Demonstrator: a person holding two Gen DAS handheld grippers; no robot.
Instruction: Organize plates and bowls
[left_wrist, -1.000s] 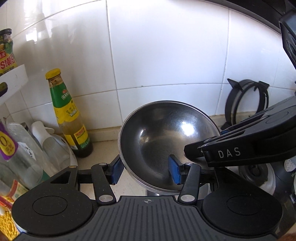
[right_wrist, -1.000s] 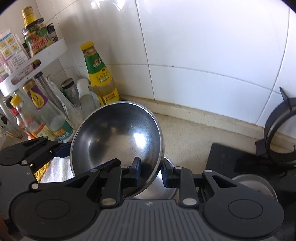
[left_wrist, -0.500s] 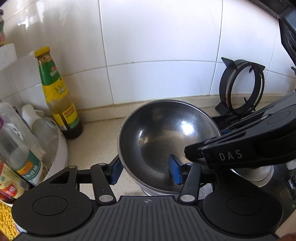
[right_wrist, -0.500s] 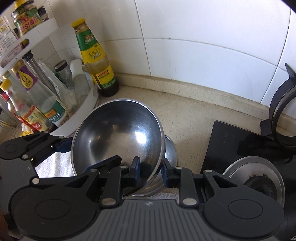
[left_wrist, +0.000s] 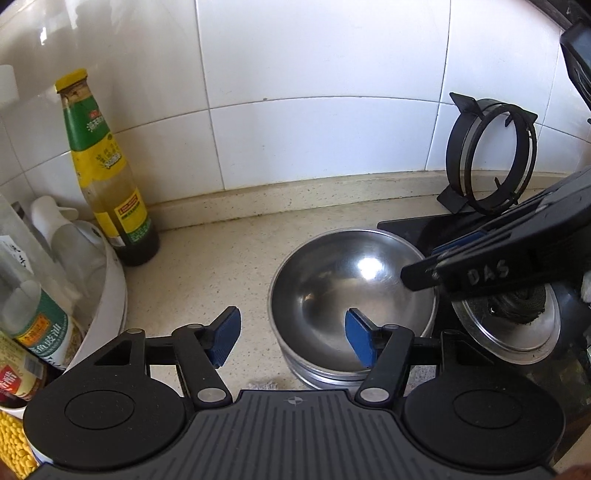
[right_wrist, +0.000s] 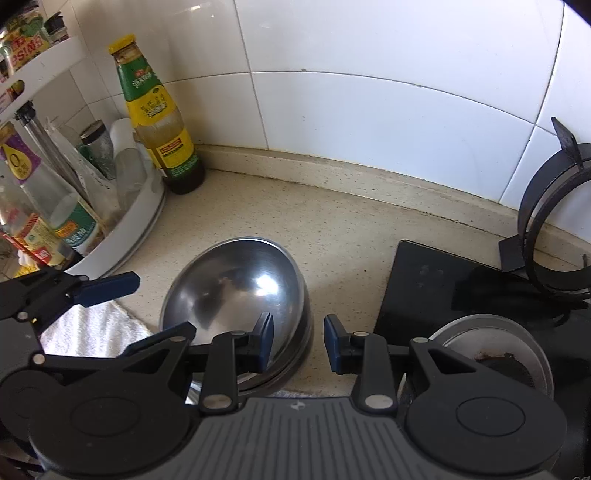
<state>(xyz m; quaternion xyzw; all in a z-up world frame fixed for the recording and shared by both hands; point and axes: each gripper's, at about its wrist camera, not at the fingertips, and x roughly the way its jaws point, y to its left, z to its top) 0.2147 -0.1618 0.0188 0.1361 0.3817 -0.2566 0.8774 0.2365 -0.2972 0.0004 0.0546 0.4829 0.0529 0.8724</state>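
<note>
A steel bowl (left_wrist: 351, 291) sits nested on top of other steel bowls on the speckled countertop (left_wrist: 221, 266). It also shows in the right wrist view (right_wrist: 236, 295). My left gripper (left_wrist: 293, 338) is open, its jaws straddling the bowl's near-left rim without touching it. My right gripper (right_wrist: 298, 345) is open and straddles the bowl's right rim with a gap on both sides. The right gripper also shows in the left wrist view (left_wrist: 436, 266), over the bowl's right edge.
A white turntable rack (right_wrist: 122, 236) of bottles stands at the left, with a green-labelled sauce bottle (right_wrist: 159, 118) beside it by the tiled wall. A black stove top (right_wrist: 443, 288) with a burner (right_wrist: 491, 350) and an upright pan support (left_wrist: 487, 158) lies to the right. A white cloth (right_wrist: 88, 328) lies left of the bowls.
The bowl was held tilted in the right gripper. It has come down onto the stack. The right jaws have opened and let go of it, and both grippers have drawn back a little.
</note>
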